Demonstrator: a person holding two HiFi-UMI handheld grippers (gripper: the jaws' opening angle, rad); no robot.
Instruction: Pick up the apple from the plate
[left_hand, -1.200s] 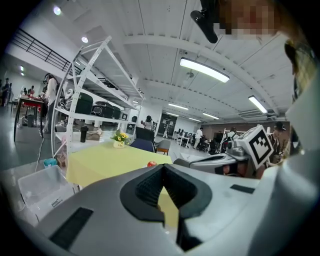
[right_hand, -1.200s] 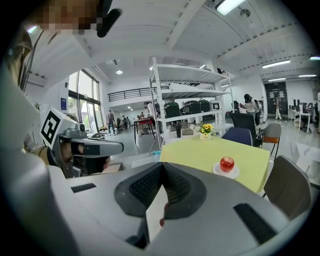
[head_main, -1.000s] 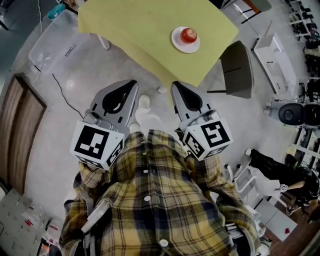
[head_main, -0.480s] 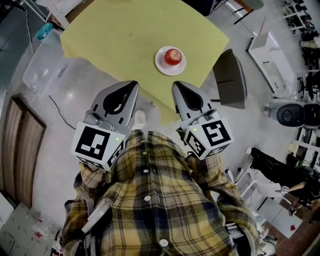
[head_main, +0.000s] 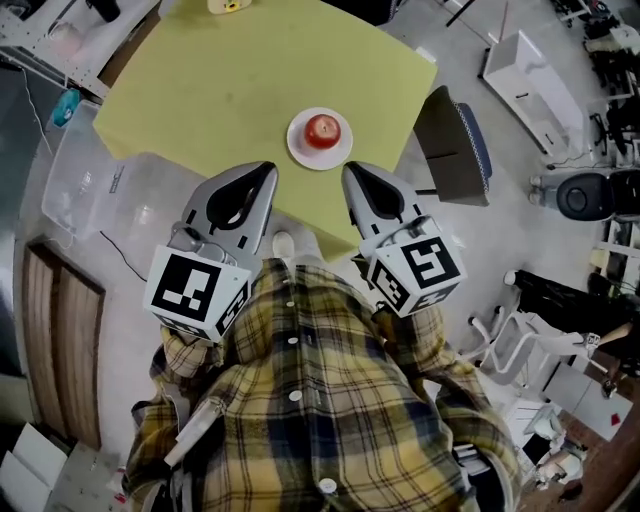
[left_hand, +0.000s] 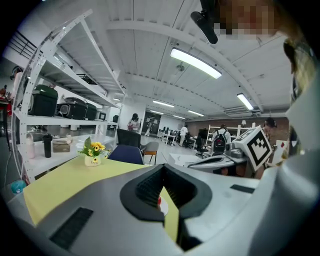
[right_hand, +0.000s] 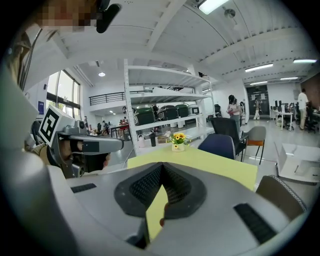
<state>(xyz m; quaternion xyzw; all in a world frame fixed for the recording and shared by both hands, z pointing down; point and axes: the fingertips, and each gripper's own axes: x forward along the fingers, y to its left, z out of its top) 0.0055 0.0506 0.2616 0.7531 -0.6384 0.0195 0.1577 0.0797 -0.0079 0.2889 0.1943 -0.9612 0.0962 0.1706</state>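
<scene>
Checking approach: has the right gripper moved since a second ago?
Yes. The right gripper has advanced toward the plate; its tip now lies over the yellow table, whose near edge was earlier just ahead of it.
</scene>
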